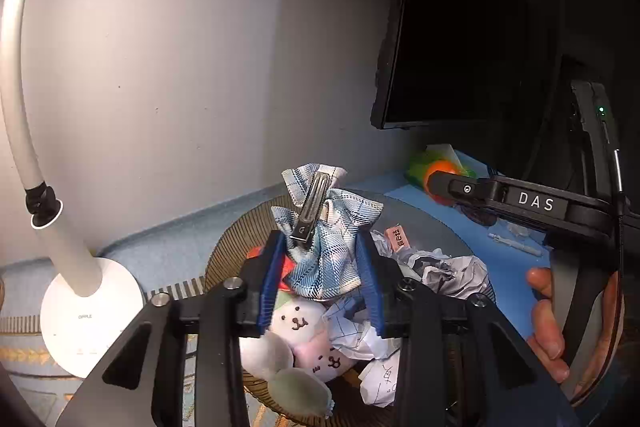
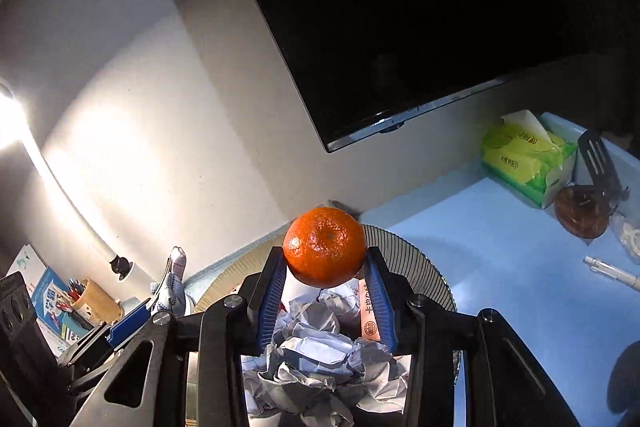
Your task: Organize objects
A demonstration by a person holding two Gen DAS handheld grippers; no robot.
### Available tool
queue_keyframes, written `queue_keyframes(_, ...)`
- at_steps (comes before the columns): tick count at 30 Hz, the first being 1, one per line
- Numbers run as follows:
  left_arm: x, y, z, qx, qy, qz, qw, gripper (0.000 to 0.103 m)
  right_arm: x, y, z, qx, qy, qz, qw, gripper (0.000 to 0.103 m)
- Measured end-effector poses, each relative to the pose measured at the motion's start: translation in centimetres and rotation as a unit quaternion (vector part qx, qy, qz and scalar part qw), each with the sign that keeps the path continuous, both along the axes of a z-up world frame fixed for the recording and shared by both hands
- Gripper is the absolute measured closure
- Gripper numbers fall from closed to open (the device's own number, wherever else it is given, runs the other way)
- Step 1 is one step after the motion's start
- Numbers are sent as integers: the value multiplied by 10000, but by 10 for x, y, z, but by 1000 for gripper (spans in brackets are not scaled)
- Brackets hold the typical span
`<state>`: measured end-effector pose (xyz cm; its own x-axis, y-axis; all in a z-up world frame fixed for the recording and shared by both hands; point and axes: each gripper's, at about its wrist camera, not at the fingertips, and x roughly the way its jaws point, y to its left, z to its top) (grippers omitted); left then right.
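Note:
My left gripper (image 1: 320,239) is shut on a blue plaid fabric bow (image 1: 332,259) with a metal hair clip (image 1: 310,211) on its back. It holds the bow above a round woven basket (image 1: 224,251). My right gripper (image 2: 325,253) is shut on an orange (image 2: 325,247) at its fingertips, over the same basket (image 2: 420,267). The basket holds crumpled paper (image 2: 316,359), white plush toys (image 1: 296,323) and a pink eraser (image 2: 366,311). In the left wrist view the right gripper (image 1: 436,185) comes in from the right with the orange (image 1: 440,169). The right wrist view shows the left gripper (image 2: 160,291) at lower left.
A white desk lamp (image 1: 88,307) stands left of the basket. A dark monitor (image 2: 400,27) hangs behind it. On the blue desk to the right lie a green tissue pack (image 2: 520,155), a pen (image 2: 612,273) and a brown round object (image 2: 580,213). A pen cup (image 2: 92,299) stands at far left.

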<state>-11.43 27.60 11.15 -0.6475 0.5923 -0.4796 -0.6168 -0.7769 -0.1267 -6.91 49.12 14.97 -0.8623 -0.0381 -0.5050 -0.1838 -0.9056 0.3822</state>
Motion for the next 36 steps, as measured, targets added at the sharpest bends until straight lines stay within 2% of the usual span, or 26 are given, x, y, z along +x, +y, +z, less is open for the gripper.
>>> queue_keyframes(1,1,0,-1,42,27,5,10000,50,-2,2,-4,-71,-42,1,10000,51)
queue_keyframes(2,1,3,-1,51,35,55,10000,26,-3,5,-7,-147,-73,0,9999,39)
queue_keyframes(3,2,2,-1,94,59,76,9999,16,-2,6,-8,-200,-35,-4,9998,38)
queue_keyframes(8,2,-5,5,240,94,86,9996,16,7,4,-2,-114,247,45,9996,38)
queue_keyframes(14,-12,-33,6,604,-150,291,9976,17,8,-6,-3,0,302,175,9994,38)
queue_keyframes(21,-5,-57,22,932,-51,626,9937,17,12,-20,-3,588,461,149,9971,38)
queue_keyframes(24,17,-73,34,916,113,691,9933,17,25,-28,7,650,682,179,9954,38)
queue_keyframes(28,46,-98,46,754,263,833,9933,17,54,-40,17,310,744,499,9955,38)
queue_keyframes(32,82,-133,59,716,331,1001,9918,16,86,-58,29,153,552,608,9965,37)
queue_keyframes(36,122,-163,60,533,533,1208,9898,16,127,-87,37,49,457,812,9956,37)
